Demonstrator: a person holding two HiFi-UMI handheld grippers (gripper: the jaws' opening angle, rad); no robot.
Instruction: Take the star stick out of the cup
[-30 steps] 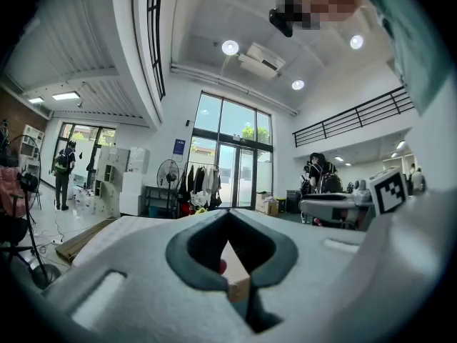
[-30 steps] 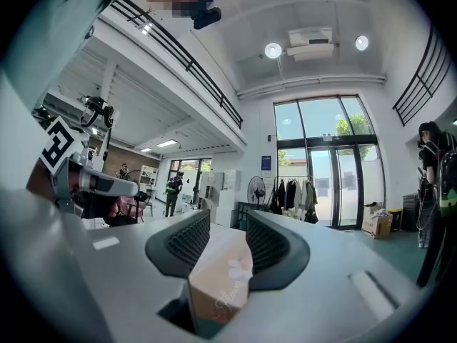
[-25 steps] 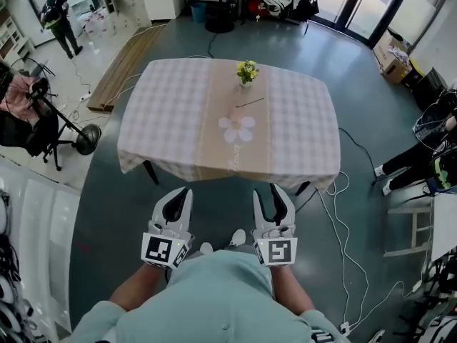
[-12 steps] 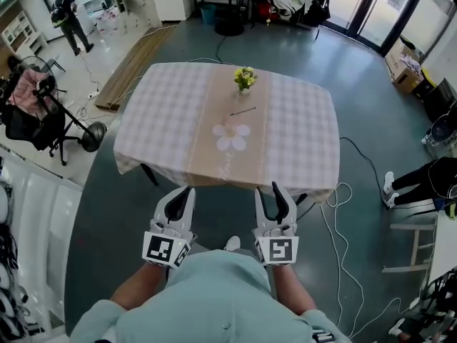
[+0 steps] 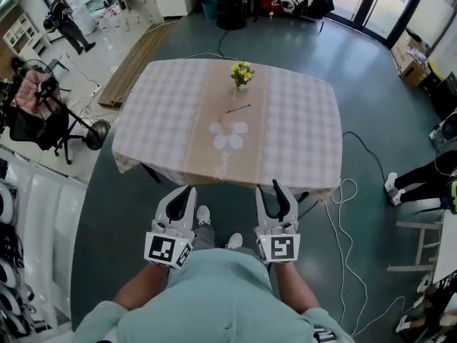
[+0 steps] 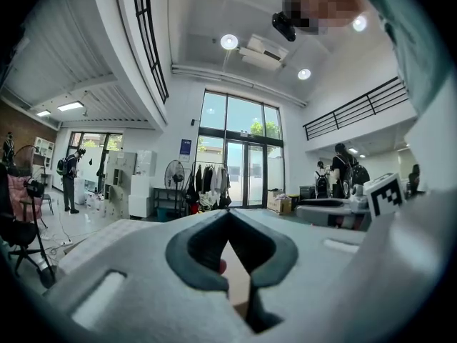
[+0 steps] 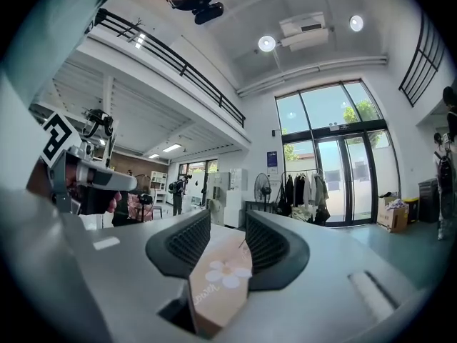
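Note:
A small cup [image 5: 241,82] holding yellow flowers stands at the far middle of the table [image 5: 300,131]. A thin dark stick [image 5: 238,108] lies flat on the tan runner just in front of the cup; it is too small to make out a star on it. Both grippers are held close to my body, short of the table's near edge. My left gripper [image 5: 180,192] [image 6: 228,216] has its fingertips touching, with nothing between them. Through the gap of my open, empty right gripper [image 5: 271,189] [image 7: 228,227] the runner's white flower print [image 7: 227,274] shows.
A checked cloth covers the table, with a white flower print [image 5: 228,133] mid-runner. Cables [image 5: 350,213] trail on the floor to the right. At the left stands a black stand with clothing [image 5: 39,113]. A person [image 5: 64,23] is far off at the back left, and another's legs [image 5: 421,184] show at the right.
Both grippers keep the same pose and state. The head view has shifted a little with my step, my feet now show below the grippers, and the table sits slightly nearer.

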